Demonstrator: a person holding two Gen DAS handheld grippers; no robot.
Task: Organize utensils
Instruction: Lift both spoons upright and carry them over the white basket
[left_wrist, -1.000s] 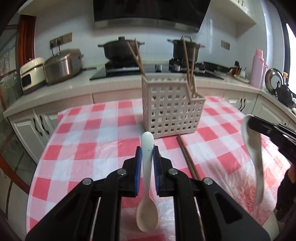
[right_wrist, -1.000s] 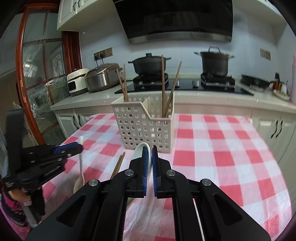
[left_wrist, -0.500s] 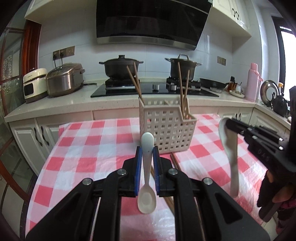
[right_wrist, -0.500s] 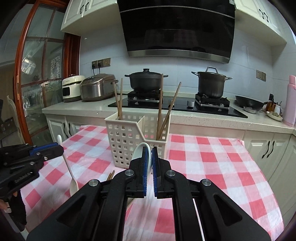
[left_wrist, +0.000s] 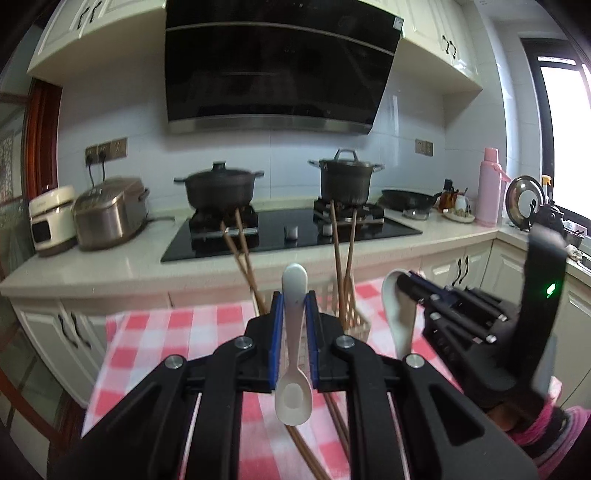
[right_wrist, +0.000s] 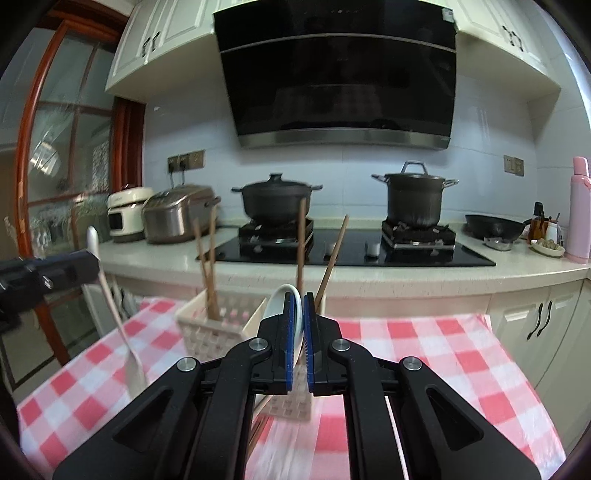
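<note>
- Left wrist view: the left gripper (left_wrist: 293, 332) is clamped on a pale spoon (left_wrist: 293, 373), gripped by the handle between the blue pads (left_wrist: 274, 339), with the bowl hanging below the jaws and the handle tip standing above them.
- Just behind the jaws, a white slotted basket (left_wrist: 360, 326) is partly hidden; two pairs of chopsticks (left_wrist: 341, 266) stand in it, one pair leaning left, the other nearly upright.
- More chopsticks (left_wrist: 306, 454) are seen lying on the red-checked cloth (left_wrist: 155, 332) beneath the gripper.
- To the right, the right gripper (left_wrist: 410, 286) is held in the air with a white spoon (left_wrist: 397, 314) pinched at its tip.
- Right wrist view: the right gripper (right_wrist: 298, 339) is closed on the white spoon (right_wrist: 279, 301), whose rounded end shows above the left pad.
- The basket (right_wrist: 221, 328) sits just ahead on the cloth (right_wrist: 424, 354), blurred.
- At the far left, the left gripper (right_wrist: 86, 264) is seen with its spoon (right_wrist: 118, 314) hanging bowl-down.
- Two pots (right_wrist: 275, 197) stand on the hob behind.
</note>
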